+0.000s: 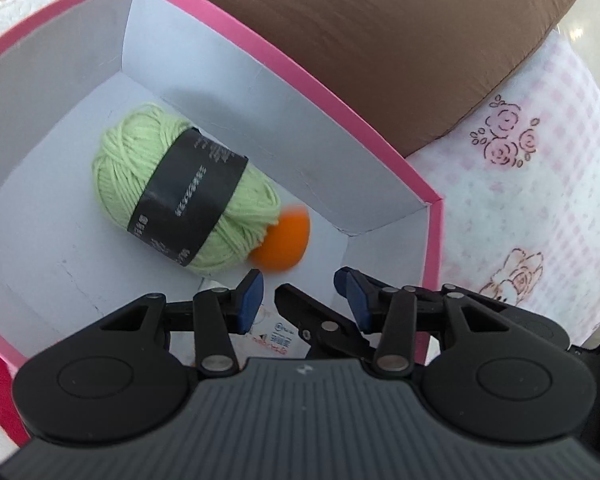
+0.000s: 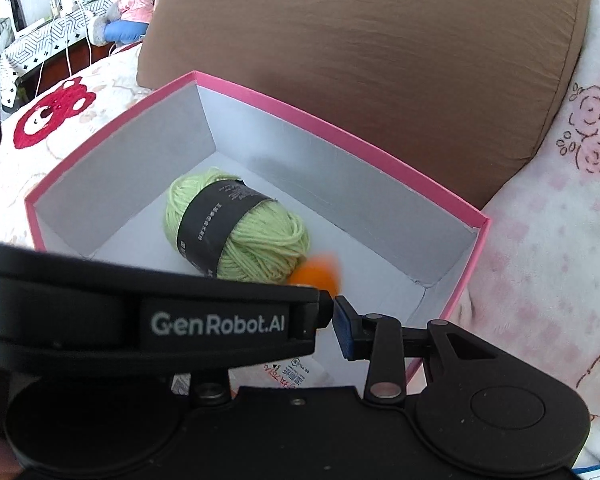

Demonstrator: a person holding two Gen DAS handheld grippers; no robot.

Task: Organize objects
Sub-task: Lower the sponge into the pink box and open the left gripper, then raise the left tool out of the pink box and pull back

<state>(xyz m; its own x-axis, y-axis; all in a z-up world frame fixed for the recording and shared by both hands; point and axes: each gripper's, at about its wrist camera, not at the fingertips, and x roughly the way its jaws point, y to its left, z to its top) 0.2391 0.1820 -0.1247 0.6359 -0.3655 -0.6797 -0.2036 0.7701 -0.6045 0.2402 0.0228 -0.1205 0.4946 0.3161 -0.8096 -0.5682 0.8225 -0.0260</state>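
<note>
Left wrist view looks down into a pink box (image 1: 432, 216) with white inner walls, resting on a bed cover printed with roses (image 1: 540, 184) beside a brown cushion (image 1: 380, 40). On the box floor lies a green yarn skein (image 1: 188, 188) wrapped in a dark paper band, and touching its near end is a blurred orange ball (image 1: 286, 246).

The left gripper (image 1: 302, 294) hangs just inside the box's near corner with its fingers apart and nothing pressed between the blue pads (image 1: 250, 300); a black finger of the other tool crosses the gap. A small printed packet (image 1: 280, 338) shows on the floor beneath them.

From the right wrist, the right gripper (image 2: 334, 320) has only one blue pad in sight; the left tool's black body (image 2: 148, 320), with its white lettering, hides the other finger. By my reading the fingers are nearly together and grip nothing, since no object shows at the tip.

The relation that matters: the ball sits just ahead of both tips, nearest the right gripper, almost touching its tip in that view, while the skein lies farther in, its long axis running diagonally from the far left toward the near right. Everything in sight already lies in the box, so the next move is probably a withdrawal or a nudge, and the two crowded tools risk knocking each other.
</note>
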